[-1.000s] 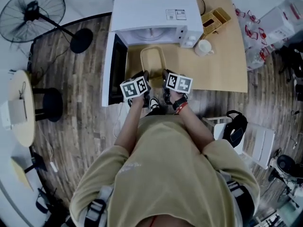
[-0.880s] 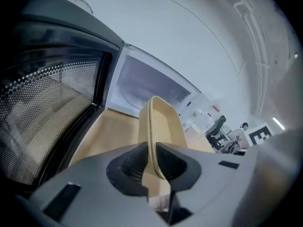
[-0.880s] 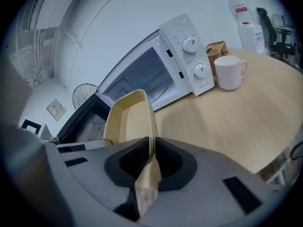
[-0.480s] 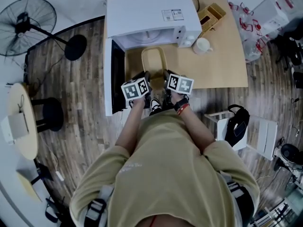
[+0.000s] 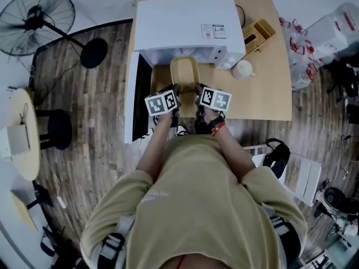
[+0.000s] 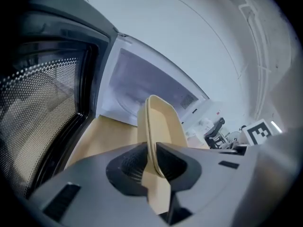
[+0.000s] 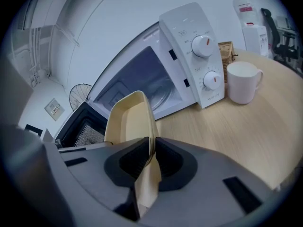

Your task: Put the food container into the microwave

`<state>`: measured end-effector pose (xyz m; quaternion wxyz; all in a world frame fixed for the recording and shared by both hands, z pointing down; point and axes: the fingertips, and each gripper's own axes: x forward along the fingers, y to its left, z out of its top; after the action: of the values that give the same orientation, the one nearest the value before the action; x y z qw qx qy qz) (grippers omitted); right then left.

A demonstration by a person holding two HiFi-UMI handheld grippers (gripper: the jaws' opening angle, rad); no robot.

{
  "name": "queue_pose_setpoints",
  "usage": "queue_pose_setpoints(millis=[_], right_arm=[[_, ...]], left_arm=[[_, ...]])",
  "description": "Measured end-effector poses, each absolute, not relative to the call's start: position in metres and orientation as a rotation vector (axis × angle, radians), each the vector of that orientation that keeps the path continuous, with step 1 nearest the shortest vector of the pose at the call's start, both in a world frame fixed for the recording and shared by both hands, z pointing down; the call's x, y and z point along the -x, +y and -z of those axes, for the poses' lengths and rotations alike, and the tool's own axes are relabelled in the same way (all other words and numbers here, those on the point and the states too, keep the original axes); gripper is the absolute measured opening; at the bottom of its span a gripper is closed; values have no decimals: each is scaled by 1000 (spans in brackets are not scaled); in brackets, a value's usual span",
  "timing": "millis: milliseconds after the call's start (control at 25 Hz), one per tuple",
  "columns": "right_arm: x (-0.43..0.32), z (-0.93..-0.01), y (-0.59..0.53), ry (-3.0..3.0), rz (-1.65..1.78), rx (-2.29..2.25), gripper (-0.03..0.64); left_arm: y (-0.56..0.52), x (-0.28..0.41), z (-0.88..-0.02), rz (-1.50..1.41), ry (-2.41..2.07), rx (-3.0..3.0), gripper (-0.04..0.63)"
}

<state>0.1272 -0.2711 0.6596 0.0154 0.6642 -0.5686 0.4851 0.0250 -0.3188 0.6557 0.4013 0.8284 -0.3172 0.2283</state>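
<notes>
A tan food container is held between both grippers in front of the open white microwave. My left gripper is shut on the container's left rim. My right gripper is shut on its right rim. The container's far end reaches into the microwave's opening. The microwave door swings out to the left, and its mesh window fills the left of the left gripper view.
A white mug stands on the wooden table just right of the microwave's dial panel. A small wooden box lies behind the mug. A floor fan stands at the far left.
Both grippers have carried the container forward, so its far end now sits at the microwave's opening. Their grip on the rims is unchanged.
</notes>
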Motion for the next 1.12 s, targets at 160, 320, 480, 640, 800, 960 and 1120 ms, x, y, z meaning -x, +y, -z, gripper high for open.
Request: queue_pose_setpoints(millis=[160,320,480,640,800,960,1120], right_arm=[[-133,-658,-286,-1789,-1490,-2042,64],[-138,-662,-301,-1800,-1554,-2036,64],[-138,-661,-314,-1826,-1564,-2015,69],[-145,-659,-328,-1831,-1571,-2019,71],[-150,-657,-341,-1833,-1573,-2027,72],[-154,-656,-356,-1849,-1571,-2023,75],[-157,-655,-370,-1869,-1548,-2014,80]], left_arm=[[-334,-31,-654,-547,-816,-2077,71],[-347,-34,-657,-541,-854,-2068,71],[-361,-34,-658,-517,-876,-2049,72],[-375,-41,-657,-498,-868,-2046,72],[-385,-47,-656,-485,-864,-2033,72],[-401,-52,-656,-471,-869,-2028,72],[-415,-55,-656,-457,-878,-2021,72]])
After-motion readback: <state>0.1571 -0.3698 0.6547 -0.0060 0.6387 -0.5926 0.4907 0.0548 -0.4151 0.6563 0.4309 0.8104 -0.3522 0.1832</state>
